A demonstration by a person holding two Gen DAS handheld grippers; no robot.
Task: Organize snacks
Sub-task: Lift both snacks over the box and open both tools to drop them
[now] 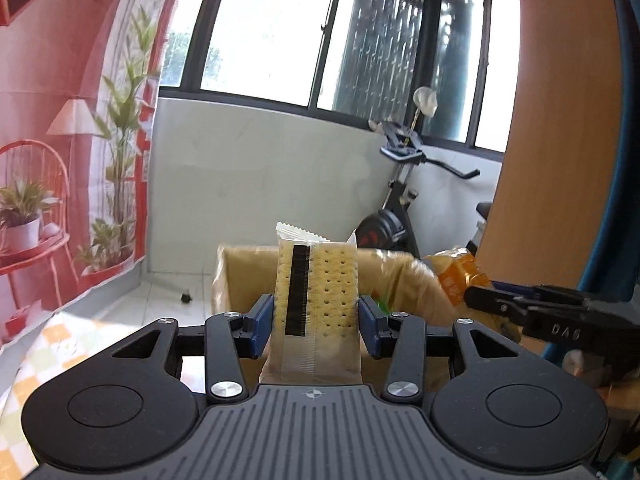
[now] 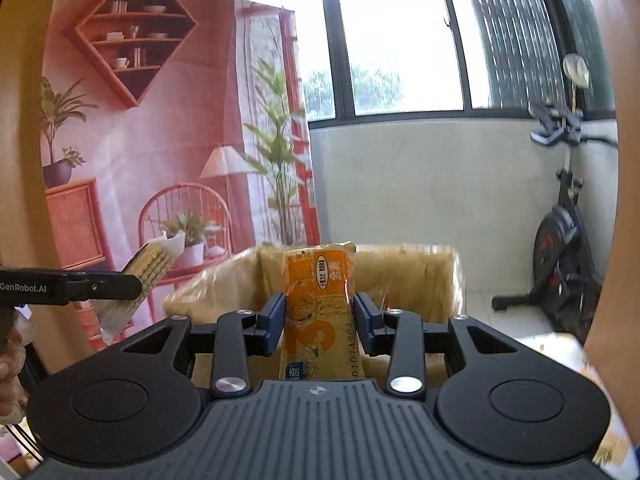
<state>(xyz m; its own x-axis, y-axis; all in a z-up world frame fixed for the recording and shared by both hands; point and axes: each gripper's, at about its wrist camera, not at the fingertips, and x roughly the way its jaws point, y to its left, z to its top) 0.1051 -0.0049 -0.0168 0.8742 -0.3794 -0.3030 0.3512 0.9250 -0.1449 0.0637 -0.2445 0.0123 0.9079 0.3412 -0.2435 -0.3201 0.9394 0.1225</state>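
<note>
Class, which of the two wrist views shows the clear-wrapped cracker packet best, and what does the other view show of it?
The left wrist view: the cracker packet stands upright, centred between the left gripper's pads, its crackers and black stripe plain. The right wrist view shows it only edge-on and tilted at the far left.

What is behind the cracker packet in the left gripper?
Behind the cracker packet, clamped in the left gripper, stands an open cardboard box with a plastic-covered rim. The packet and gripper cover its inside, so contents cannot be seen.

A home balcony room: an exercise bike (image 1: 400, 208) at two o'clock, sliding windows (image 1: 304, 36) at twelve, a printed living-room backdrop (image 2: 160, 140) at ten.
</note>
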